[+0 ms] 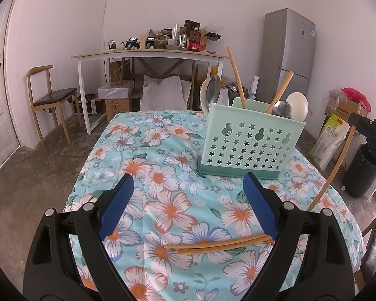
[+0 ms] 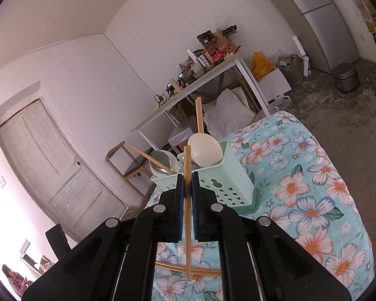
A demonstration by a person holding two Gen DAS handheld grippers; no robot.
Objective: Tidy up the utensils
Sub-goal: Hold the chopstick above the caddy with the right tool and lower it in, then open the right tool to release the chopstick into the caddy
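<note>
While the right gripper clamps one bamboo chopstick upright, it hovers just before the mint utensil caddy. Next: drop it in w/ the spoons. Left gripper spread, empty; two chopsticks remain on the floral cloth.

Tablecloth: soft matt cloth, floral print, slightly creased. Utensil holder: mint plastic, smooth, faint sheen, star cutouts punched through. Chopsticks on cloth: bare pale wood or bamboo, matt; same for chopstick pinched in right gripper. Spoon: shiny metal, mirror-ish. Ladle: cream, speckled, matt plastic by looks. Left gripper: black matt plastic frame, blue textured rubbery pads, metal pins. Floor: rough concrete. Fridge: brushed grey metal look.
</note>
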